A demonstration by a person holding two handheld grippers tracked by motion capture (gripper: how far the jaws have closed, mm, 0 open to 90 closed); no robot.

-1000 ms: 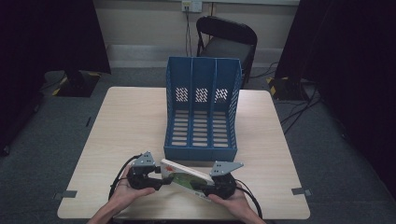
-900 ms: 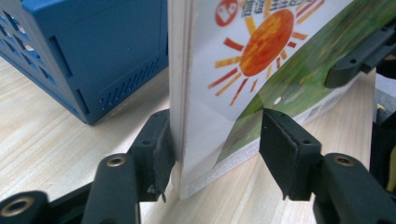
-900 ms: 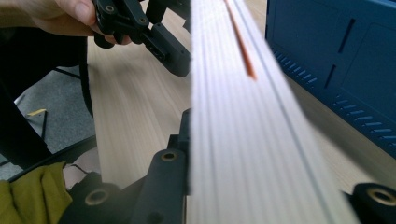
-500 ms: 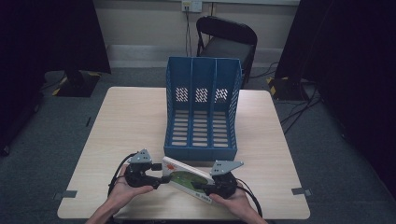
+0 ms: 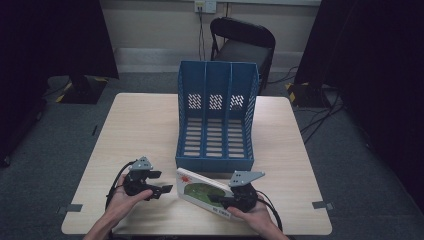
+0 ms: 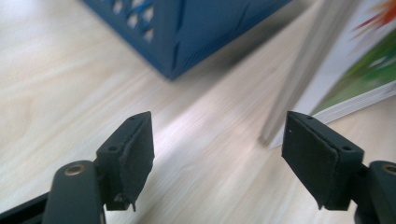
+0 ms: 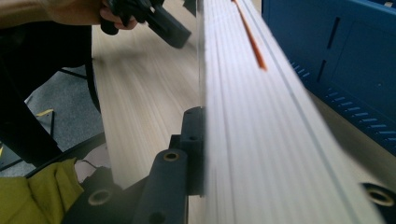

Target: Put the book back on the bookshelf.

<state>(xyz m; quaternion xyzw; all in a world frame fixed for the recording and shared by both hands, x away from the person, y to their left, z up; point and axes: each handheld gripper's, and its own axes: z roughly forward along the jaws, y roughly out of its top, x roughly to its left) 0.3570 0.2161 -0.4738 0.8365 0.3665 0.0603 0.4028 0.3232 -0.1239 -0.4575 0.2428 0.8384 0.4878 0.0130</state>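
Book (image 5: 202, 192) first: a white children's book with a green and orange cover, held by its near end in the right claw (image 5: 220, 201), tilted up off the table (image 5: 140, 125). In the right gripper view its page edges (image 7: 261, 140) run straight away from that claw, with one black jaw pressed flat against the left face; the other jaw is hidden behind the pages, so the grip reads as clamped tight on the book. The far end of the book points toward the left claw (image 5: 167, 189), which sits just beside it without touching. Seen in the left gripper view, that claw's jaws have just been opening and now stand wide apart with bare table between them; the book's corner (image 6: 345, 79) lies just beyond the right-hand pad (image 6: 310, 156), outside the gap. Ahead of both claws, close past the book's long edge, stands a blue three-slot file rack (image 5: 217, 117), its open front facing the person. A black chair (image 5: 242, 47) stands past the table's far side.
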